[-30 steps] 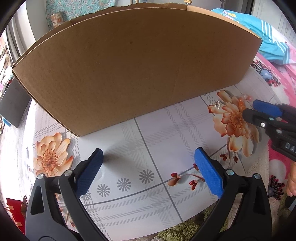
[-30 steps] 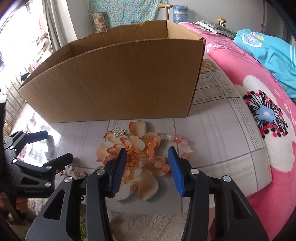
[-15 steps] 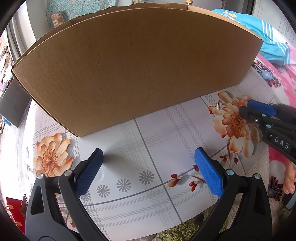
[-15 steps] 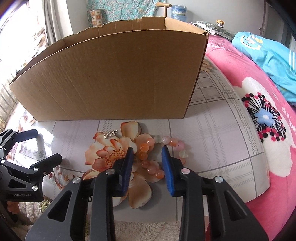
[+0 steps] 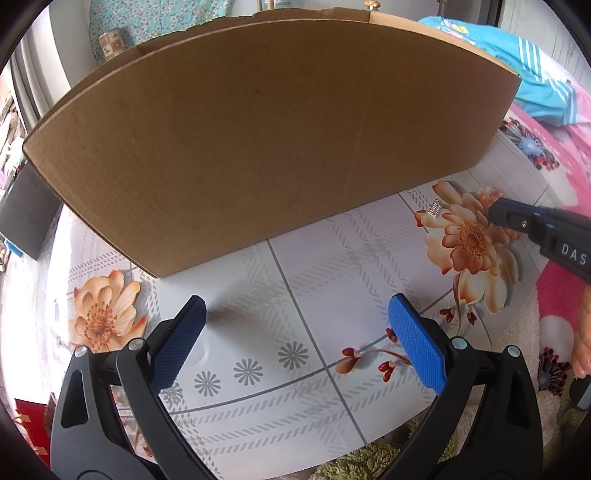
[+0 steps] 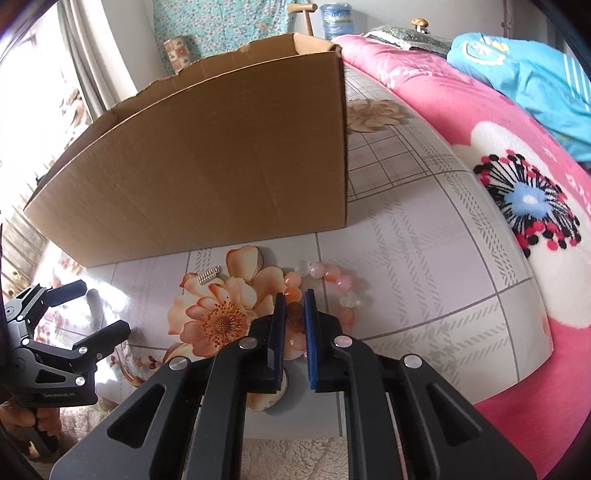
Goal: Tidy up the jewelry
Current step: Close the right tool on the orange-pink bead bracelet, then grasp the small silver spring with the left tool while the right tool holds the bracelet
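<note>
Orange bead bracelet (image 6: 325,275) between closing jaws.

A desk (image 6: 424,258) covered in a glossy grey-checked cloth printed with orange flowers stands beside a bed with a pink flowered blanket (image 6: 517,155) and a turquoise garment (image 6: 524,70). Behind, a pale wall (image 6: 384,14), a teal floral curtain (image 6: 221,22), and bright daylight from the left.

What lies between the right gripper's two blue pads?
In the right wrist view, the right gripper, whose jaws have just been closing, has orange beads of the bracelet pinched between its pads.
</note>
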`<action>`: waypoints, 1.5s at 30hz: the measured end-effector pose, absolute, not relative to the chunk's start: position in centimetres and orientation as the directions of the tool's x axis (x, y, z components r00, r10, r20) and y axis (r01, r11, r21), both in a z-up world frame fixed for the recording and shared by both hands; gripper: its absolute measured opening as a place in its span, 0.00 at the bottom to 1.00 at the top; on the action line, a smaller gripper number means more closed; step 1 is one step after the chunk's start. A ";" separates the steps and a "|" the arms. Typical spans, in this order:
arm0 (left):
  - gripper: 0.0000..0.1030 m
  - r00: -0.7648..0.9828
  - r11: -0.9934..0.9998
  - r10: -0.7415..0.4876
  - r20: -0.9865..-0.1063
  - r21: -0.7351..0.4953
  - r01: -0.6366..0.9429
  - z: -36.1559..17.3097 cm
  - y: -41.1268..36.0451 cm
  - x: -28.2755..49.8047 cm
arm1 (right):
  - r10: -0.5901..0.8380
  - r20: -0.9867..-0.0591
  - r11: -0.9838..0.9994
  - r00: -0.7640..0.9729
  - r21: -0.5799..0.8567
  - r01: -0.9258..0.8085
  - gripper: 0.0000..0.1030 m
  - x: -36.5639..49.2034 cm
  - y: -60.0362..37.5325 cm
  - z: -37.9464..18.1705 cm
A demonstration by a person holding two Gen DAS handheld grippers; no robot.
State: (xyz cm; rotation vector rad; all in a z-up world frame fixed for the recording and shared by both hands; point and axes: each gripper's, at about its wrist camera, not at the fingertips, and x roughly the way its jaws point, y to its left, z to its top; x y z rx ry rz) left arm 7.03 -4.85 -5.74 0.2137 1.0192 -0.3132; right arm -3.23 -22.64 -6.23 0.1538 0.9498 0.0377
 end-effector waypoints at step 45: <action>0.04 0.432 0.752 -0.376 -0.819 0.002 0.659 -4.6 -14.3 8.3 | 0.322 -0.708 0.925 0.629 0.377 -0.050 0.11 -4.3 -26.8 -7.7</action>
